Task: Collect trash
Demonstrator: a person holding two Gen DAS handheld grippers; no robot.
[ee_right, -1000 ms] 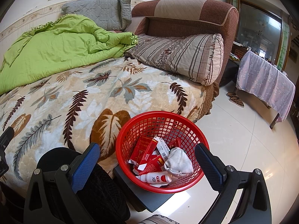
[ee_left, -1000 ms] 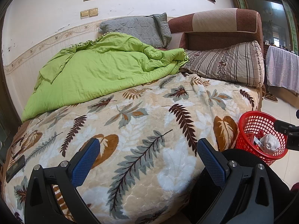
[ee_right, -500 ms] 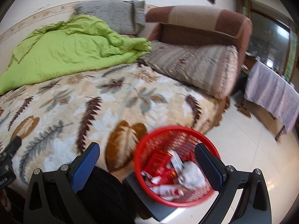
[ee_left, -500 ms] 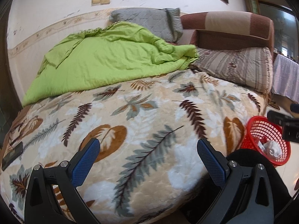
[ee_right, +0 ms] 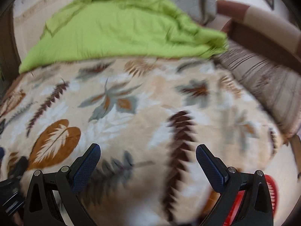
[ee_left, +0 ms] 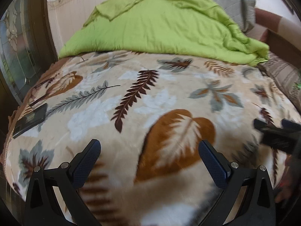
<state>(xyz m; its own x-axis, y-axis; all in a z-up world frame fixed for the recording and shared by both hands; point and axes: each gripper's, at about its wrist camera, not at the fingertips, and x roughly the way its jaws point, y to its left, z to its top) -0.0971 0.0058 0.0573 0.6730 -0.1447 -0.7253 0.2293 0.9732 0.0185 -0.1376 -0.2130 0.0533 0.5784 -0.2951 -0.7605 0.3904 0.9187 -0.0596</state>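
Wide bed (ee_left: 150,101) under a cream plush blanket printed with brown, grey and rust leaves (ee_right: 143,113), filling both views. Across the far half, a rumpled lime-green quilt (ee_left: 160,22), with a grey quilted pillow (ee_right: 190,0) behind it and a brown striped bolster (ee_right: 263,82) along the right edge. Near the bed's left edge, a flat dark rectangular object (ee_left: 30,119), lying on the blanket. Low at the right of the right wrist view, partly hidden behind the gripper frame, a red plastic mesh trash basket (ee_right: 270,190); contents not visible. Left gripper (ee_left: 149,153) over the blanket, fingers spread wide, nothing between. Right gripper (ee_right: 147,157) likewise, fingers wide apart, empty. Both views blurred.
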